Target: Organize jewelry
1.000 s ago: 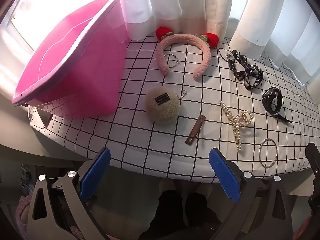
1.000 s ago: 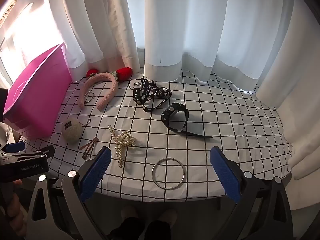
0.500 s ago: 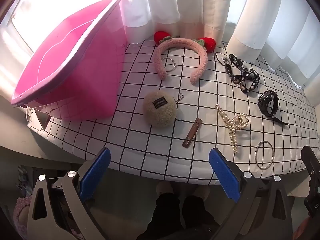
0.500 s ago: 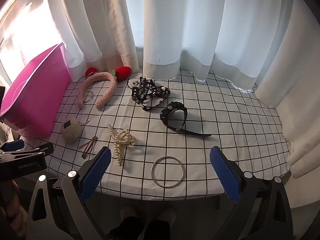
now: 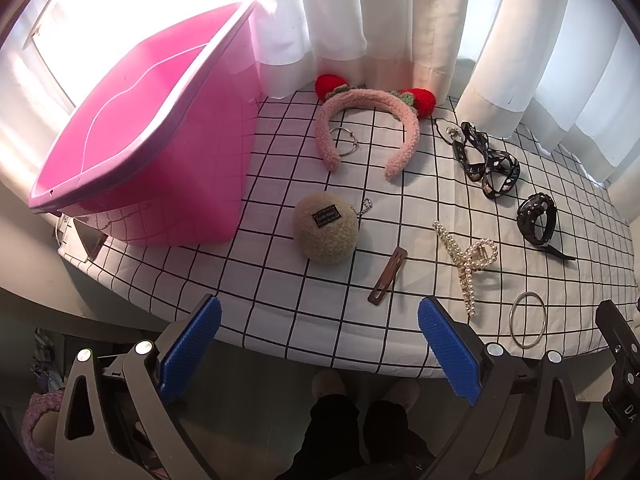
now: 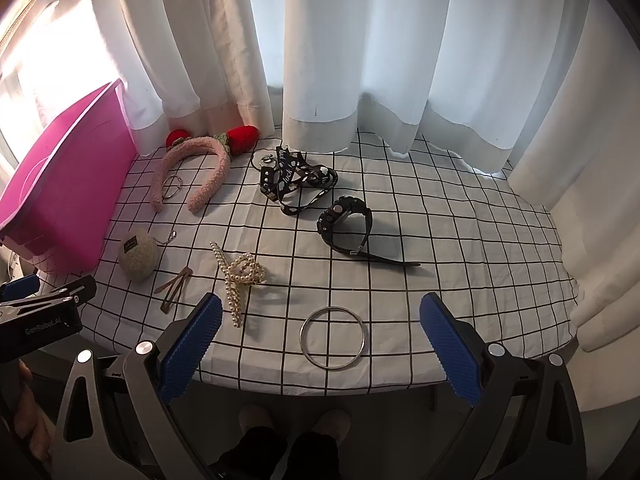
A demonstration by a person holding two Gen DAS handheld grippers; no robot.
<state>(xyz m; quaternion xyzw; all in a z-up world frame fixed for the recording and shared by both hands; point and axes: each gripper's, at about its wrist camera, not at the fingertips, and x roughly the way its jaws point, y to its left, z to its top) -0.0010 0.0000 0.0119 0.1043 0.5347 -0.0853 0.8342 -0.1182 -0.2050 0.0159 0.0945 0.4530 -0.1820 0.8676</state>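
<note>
Grid tablecloth (image 6: 440, 240), bangle (image 6: 332, 338) btwn open right claw (image 6: 320, 344) tips

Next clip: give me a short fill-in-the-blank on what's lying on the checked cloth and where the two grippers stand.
1. The large bin at the table's left end is coloured ____.
2. The small metal ring lies inside the arc of the fluffy pink ____.
3. The jaws of the left gripper and the right gripper are both ____ and hold nothing.
4. The item on the cloth nearest the right gripper is the silver ____.

Missing words: pink; headband; open; bangle
</note>
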